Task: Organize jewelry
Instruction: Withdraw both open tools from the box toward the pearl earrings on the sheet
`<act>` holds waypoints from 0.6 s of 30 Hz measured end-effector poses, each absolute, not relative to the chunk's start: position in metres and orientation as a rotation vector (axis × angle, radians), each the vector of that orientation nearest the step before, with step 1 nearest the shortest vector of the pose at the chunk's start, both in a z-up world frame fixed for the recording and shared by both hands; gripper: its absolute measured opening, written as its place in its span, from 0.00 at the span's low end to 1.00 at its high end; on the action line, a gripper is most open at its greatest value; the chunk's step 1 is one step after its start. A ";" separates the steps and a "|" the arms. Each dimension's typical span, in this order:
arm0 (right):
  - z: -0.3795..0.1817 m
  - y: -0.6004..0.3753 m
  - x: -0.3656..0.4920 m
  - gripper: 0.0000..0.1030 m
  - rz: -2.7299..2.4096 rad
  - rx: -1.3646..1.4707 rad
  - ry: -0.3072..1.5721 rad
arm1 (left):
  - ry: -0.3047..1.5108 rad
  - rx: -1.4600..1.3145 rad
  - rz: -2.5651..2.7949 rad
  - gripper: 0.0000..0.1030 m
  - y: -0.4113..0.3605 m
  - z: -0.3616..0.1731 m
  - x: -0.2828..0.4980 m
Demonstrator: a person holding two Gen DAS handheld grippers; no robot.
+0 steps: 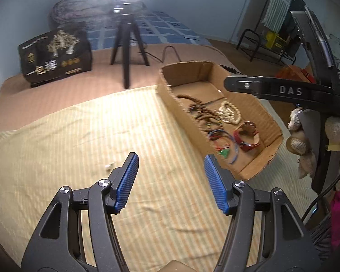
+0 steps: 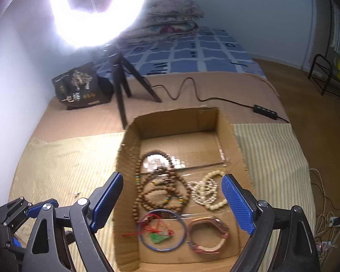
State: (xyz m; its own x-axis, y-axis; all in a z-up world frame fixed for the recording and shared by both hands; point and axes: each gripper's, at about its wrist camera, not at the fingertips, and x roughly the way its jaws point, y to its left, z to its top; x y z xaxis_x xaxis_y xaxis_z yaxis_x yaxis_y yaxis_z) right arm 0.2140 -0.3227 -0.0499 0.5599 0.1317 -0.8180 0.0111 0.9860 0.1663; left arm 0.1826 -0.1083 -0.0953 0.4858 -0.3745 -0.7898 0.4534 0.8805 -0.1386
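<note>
On the striped cloth (image 1: 79,136), the cardboard box (image 2: 129,158) holds brown bead strands (image 2: 161,188), white beads (image 2: 210,192), a blue bangle (image 2: 162,231). Both the left gripper (image 1: 171,174) and right gripper (image 2: 172,201) gape empty. Approach the tiny white piece (image 1: 108,166) left of the box slowly, pinching low.

Behind the work I see a black tripod (image 2: 122,86) standing on the brown bed cover (image 2: 192,113), with a dark printed bag (image 2: 81,86) just beside it (against the wall). A black cable (image 2: 192,90) snakes to an inline switch (image 2: 265,109). A ring light (image 2: 97,11) glares overhead.
</note>
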 end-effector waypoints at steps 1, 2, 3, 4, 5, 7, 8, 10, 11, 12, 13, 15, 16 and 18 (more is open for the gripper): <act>-0.049 -0.320 0.214 0.88 0.076 0.158 0.973 | 0.936 0.089 -0.495 0.60 -0.101 -0.095 0.183; -0.048 -0.314 0.215 0.88 0.086 0.156 0.968 | 0.936 0.086 -0.487 0.60 -0.095 -0.095 0.183; -0.047 -0.310 0.215 0.88 0.093 0.154 0.965 | 0.937 0.080 -0.476 0.60 -0.087 -0.095 0.183; -0.047 -0.306 0.215 0.88 0.102 0.152 0.961 | 0.938 0.077 -0.469 0.60 -0.082 -0.095 0.183; -0.047 -0.303 0.216 0.88 0.108 0.152 0.959 | 0.937 0.072 -0.459 0.60 -0.075 -0.095 0.183; -0.046 -0.294 0.217 0.88 0.126 0.151 0.954 | 0.935 0.068 -0.440 0.60 -0.060 -0.095 0.183; -0.046 -0.289 0.217 0.88 0.139 0.152 0.949 | 0.933 0.065 -0.430 0.60 -0.054 -0.095 0.182; -0.046 -0.281 0.218 0.88 0.156 0.153 0.943 | 0.932 0.059 -0.417 0.60 -0.044 -0.095 0.181; -0.046 -0.275 0.218 0.88 0.170 0.153 0.940 | 0.933 0.055 -0.407 0.60 -0.038 -0.096 0.181; -0.046 -0.271 0.219 0.88 0.179 0.152 0.938 | 0.933 0.052 -0.398 0.60 -0.032 -0.097 0.180; -0.047 -0.266 0.219 0.88 0.189 0.151 0.934 | 0.933 0.051 -0.394 0.60 -0.028 -0.098 0.180; -0.047 -0.258 0.217 0.88 0.205 0.149 0.924 | 0.936 0.053 -0.383 0.60 -0.019 -0.101 0.179; -0.048 -0.253 0.217 0.88 0.217 0.147 0.921 | 0.936 0.055 -0.381 0.60 -0.016 -0.102 0.177; -0.051 -0.244 0.217 0.88 0.235 0.147 0.924 | 0.938 0.063 -0.379 0.60 -0.013 -0.105 0.175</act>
State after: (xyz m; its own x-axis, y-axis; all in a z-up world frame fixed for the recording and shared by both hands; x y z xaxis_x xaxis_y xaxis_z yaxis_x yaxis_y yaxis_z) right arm 0.2169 -0.2444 -0.0509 0.5796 0.2633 -0.7712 -0.1376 0.9644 0.2259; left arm 0.1754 -0.0128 -0.1052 0.5306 -0.2904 -0.7963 0.3448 0.9322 -0.1102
